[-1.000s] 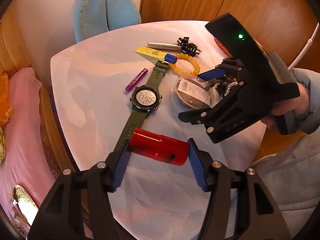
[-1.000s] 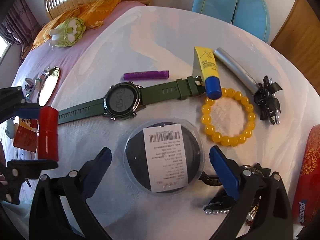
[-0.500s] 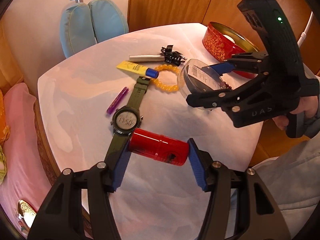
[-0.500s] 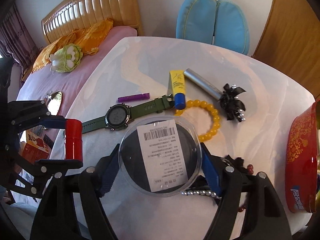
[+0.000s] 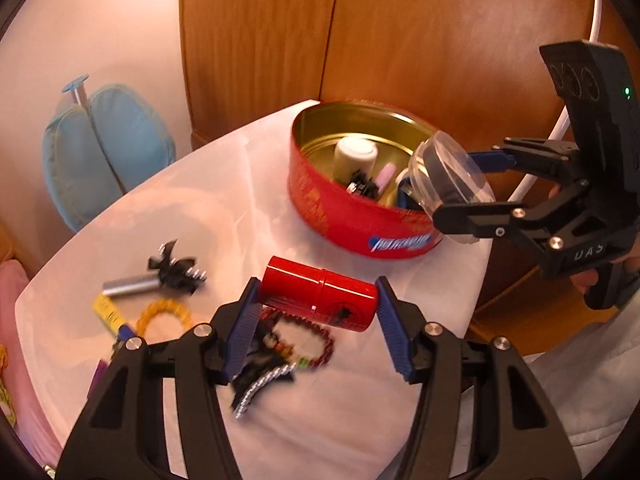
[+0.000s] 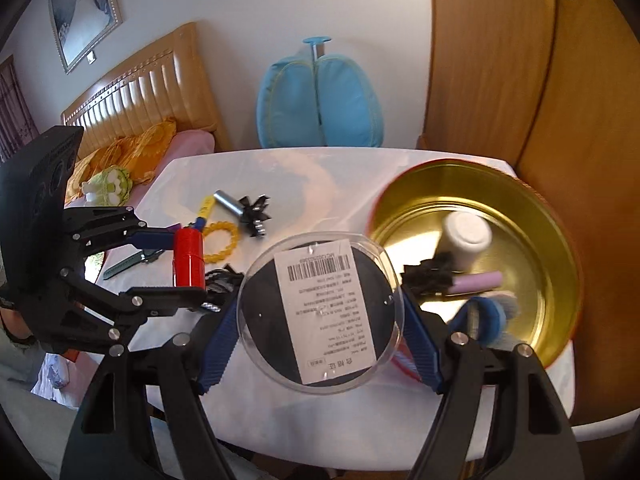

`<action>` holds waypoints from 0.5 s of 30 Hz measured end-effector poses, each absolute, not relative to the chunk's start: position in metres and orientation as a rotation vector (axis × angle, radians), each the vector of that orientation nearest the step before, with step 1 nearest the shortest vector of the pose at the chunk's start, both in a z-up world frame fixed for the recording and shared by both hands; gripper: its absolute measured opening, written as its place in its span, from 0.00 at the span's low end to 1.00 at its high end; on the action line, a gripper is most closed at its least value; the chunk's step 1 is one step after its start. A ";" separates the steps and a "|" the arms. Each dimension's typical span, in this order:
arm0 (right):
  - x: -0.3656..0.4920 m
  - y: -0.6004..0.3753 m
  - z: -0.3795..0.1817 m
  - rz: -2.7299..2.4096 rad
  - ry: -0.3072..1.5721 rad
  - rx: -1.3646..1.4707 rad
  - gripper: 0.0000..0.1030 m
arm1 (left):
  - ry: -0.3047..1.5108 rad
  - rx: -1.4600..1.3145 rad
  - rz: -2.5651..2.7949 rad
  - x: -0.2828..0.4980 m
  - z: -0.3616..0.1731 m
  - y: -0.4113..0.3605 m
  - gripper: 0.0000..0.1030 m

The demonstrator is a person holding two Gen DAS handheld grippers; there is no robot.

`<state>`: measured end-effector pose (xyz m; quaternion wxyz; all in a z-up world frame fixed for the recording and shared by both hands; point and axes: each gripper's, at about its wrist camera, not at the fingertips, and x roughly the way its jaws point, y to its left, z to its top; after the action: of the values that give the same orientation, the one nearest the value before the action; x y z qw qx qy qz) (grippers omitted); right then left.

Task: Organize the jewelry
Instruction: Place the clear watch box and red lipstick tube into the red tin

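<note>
Jewelry case of clear plastic (image 6: 320,316), round, with a barcoded label on its lid, sits clamped between the blue pads of the right hand-held gripper (image 6: 320,320), held above the near rim of the red tin (image 5: 352,216). A second ago that case lay flat on the worktop (image 5: 224,208) with the jaws wide around it; they have since closed on it and lifted it across to the tin. The left hand-held gripper (image 5: 318,300) still grips the red cylinder (image 5: 320,296) end to end, lying crosswise, roughly half open. It too has swung away from the watch and now hangs over the dark red bead bracelet (image 5: 312,344) and a black hair clip with pale stones (image 5: 260,380). Both grippers point steeply downward; part of a hand (image 5: 600,276) shows on the right one's handle.

Inside the tin lie a white pot (image 6: 466,240), a pink tube (image 6: 480,282), something black and a blue piece. Farther off on the worktop are the yellow bead bracelet (image 6: 222,240), a silver tube (image 6: 228,202), a yellow tube (image 6: 205,210) and a black bow clip (image 6: 256,216). The watch's green strap (image 6: 124,264) shows only in the right wrist view.
</note>
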<state>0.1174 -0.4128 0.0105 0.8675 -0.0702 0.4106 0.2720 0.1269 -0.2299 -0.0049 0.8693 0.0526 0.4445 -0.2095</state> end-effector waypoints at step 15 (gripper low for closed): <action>0.223 -0.501 -0.029 0.368 0.962 -0.022 0.74 | 0.960 0.266 -0.629 0.250 -0.013 -0.344 0.55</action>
<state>0.2234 -0.5009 -0.0289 0.8703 -0.0103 0.4599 0.1760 0.2497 -0.3435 -0.0133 0.8314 0.1256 0.4528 -0.2966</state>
